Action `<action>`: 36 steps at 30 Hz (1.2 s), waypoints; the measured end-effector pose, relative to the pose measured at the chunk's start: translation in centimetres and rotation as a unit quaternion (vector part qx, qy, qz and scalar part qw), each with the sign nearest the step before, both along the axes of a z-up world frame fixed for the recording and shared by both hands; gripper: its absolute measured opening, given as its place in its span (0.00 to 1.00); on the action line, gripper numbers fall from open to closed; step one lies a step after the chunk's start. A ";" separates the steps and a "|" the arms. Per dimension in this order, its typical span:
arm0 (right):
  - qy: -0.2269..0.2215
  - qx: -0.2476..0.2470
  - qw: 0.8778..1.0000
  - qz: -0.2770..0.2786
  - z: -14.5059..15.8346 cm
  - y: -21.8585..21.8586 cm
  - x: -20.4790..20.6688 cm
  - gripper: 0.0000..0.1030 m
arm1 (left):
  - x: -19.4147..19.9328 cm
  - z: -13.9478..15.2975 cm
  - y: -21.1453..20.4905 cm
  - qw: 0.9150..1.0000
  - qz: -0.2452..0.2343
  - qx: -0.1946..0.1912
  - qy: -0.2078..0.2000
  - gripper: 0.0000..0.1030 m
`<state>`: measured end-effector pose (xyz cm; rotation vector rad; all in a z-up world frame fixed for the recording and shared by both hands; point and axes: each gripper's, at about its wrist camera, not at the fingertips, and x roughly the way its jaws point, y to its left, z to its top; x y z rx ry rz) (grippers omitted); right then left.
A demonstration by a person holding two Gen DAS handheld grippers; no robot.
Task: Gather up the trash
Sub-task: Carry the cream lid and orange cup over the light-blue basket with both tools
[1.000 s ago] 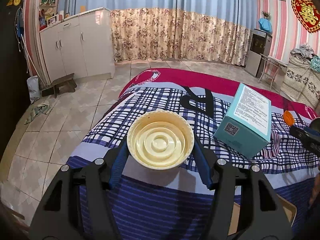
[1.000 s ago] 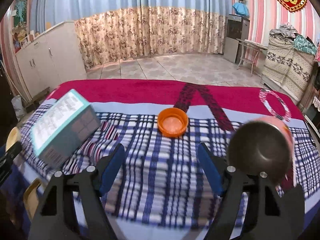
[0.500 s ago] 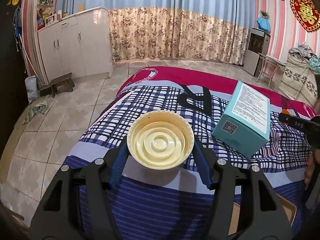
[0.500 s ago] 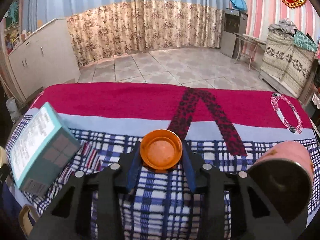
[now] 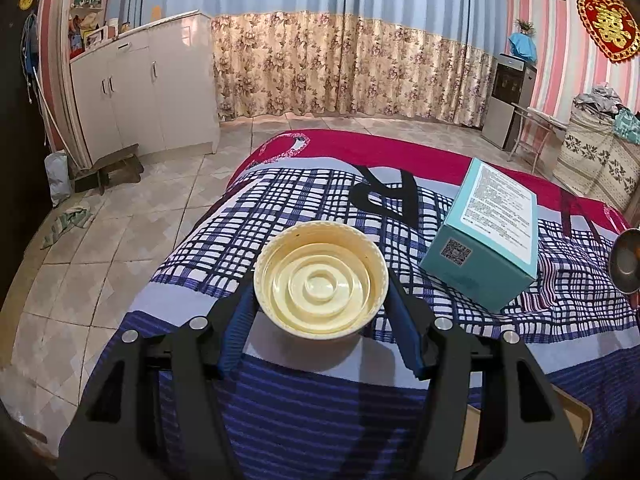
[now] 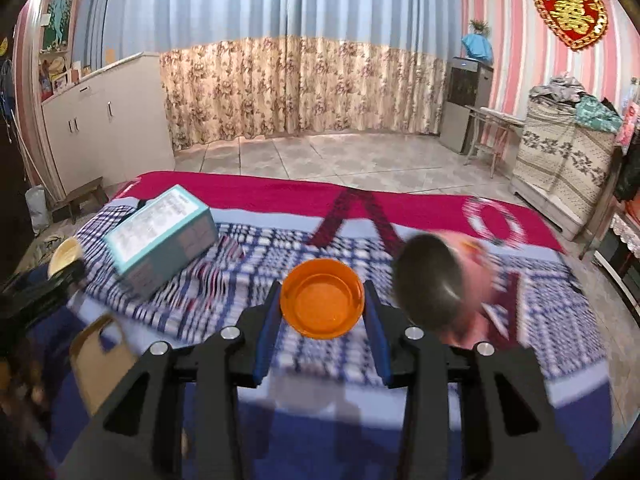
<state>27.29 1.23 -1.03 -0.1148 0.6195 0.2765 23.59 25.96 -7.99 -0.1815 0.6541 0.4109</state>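
1. A plaid blanket (image 5: 288, 208) with a crimson band covers the bed across both views.
2. A teal carton (image 5: 486, 236) lies on the blanket, to the right of the left gripper.
3. A pink can (image 6: 444, 284) lies on its side, dark end toward the camera, just right of the right gripper.
4. The left gripper (image 5: 320, 300) clamps a cream lid (image 5: 320, 284), hollow side up, between its blue pads above the blanket.
5. The right gripper (image 6: 322, 308) pinches a smaller orange cap (image 6: 322, 298), open side up, its pads pressed on both sides.
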 end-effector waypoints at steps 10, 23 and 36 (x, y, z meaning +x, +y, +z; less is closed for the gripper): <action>0.000 0.005 0.996 -0.084 2.4 -13.7 -10.7 0.39 | -0.3 1.4 -2.0 0.999 -0.006 0.037 -0.010 0.59; -0.029 -0.016 0.964 -0.263 3.1 -31.8 -18.9 0.39 | -3.1 8.5 -17.4 0.987 -0.151 0.012 -0.059 0.59; -0.037 0.010 0.953 -0.299 3.2 -39.0 -20.0 0.39 | -4.6 9.7 -34.6 0.955 -0.291 0.016 -0.057 0.59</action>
